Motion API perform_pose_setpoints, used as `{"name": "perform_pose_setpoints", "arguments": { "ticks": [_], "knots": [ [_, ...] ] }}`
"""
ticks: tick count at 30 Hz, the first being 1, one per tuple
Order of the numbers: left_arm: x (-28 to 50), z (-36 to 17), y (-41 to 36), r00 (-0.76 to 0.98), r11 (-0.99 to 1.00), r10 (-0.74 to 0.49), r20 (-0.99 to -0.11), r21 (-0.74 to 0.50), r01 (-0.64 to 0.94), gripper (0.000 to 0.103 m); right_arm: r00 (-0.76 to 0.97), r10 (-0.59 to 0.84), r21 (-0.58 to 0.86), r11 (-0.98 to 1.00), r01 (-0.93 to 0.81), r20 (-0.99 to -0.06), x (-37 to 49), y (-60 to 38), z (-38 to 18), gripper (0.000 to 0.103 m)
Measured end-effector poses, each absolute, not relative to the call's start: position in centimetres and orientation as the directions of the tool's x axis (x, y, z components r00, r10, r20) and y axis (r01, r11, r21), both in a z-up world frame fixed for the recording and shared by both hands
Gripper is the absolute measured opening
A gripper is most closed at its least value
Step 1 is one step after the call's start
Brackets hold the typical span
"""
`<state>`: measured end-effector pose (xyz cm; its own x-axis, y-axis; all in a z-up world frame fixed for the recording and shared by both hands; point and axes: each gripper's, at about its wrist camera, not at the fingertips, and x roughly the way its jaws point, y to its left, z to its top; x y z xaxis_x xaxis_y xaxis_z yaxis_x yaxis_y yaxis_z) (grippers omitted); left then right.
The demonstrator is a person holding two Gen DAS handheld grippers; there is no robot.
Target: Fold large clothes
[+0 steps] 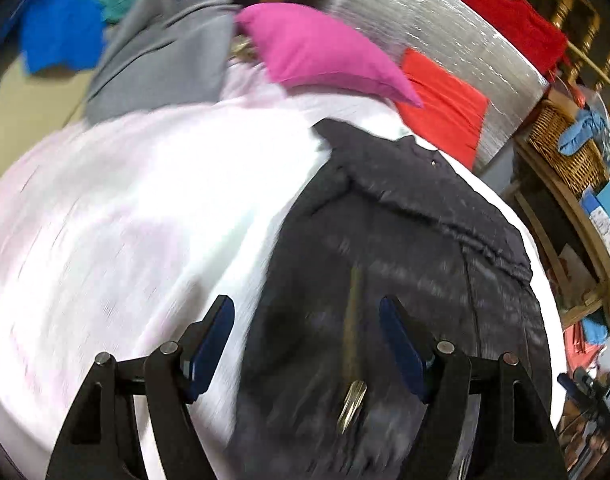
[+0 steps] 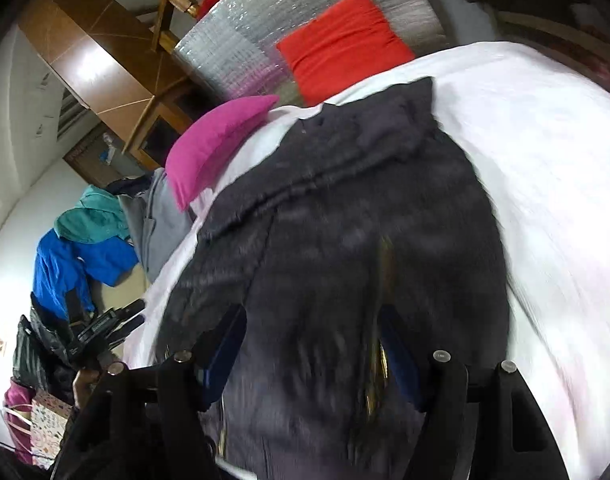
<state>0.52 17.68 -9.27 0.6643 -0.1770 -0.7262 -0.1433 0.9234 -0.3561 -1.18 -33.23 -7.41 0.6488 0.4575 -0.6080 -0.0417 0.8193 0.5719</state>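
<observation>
Dark jacket point(image 1: 405, 248) lies spread on the white bed point(image 1: 125, 220), its collar toward the pink pillow point(image 1: 325, 48) at the head end, brass zipper point(image 1: 351, 360) running down the middle. Left gripper point(image 1: 307, 344) hovers over it, jaws apart, nothing held. Right gripper point(image 2: 313, 348) likewise released, above the jacket's front. The fabric looks thick, soft and floppy, probably a bit heavy, so it should drape rather than hold shape. Best grab points, I'd say: hem corners or shoulder seams, not the slick zipper.
</observation>
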Motion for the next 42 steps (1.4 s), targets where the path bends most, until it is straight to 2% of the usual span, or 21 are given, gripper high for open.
{"name": "perform_pose_setpoints", "arguments": {
  "ticks": [7, 12, 16, 22, 29, 42],
  "knots": [
    [-5.3, -11.6, 17.8, 0.641, 0.922, -0.185, -0.745, -0.357, -0.149, 0.076, 0.695, 0.327, 0.518, 0.852, 0.077, -0.641, -8.7, -35.4, -7.8, 0.077],
    [-6.5, -12.4, 16.6, 0.632, 0.933, -0.177, -0.755, -0.333, -0.136, 0.076, 0.748, 0.261, 0.515, 0.848, 0.123, -0.61, -11.4, -36.4, -6.8, 0.084],
    [-7.4, -12.9, 15.8, 0.634, 0.939, -0.17, -0.754, -0.32, -0.129, 0.076, 0.779, 0.239, 0.514, 0.849, 0.121, -0.579, -13.2, -36.3, -5.8, 0.085],
    [-6.5, -12.7, 15.2, 0.608, 0.953, -0.12, -0.785, -0.263, -0.151, 0.076, 0.816, 0.235, 0.541, 0.833, 0.111, -0.529, -16.2, -36.2, -5.6, 0.086],
    [-7.1, -10.5, 14.0, 0.656, 0.957, -0.094, -0.749, -0.249, -0.146, 0.076, 0.818, 0.255, 0.566, 0.818, 0.102, -0.515, -16.3, -36.5, -6.1, 0.086],
    [-7.4, -11.9, 16.2, 0.616, 0.956, -0.034, -0.787, -0.206, -0.21, 0.076, 0.74, 0.3, 0.578, 0.803, 0.145, -0.602, -12.6, -37.4, -10.1, 0.086]
  ]
}}
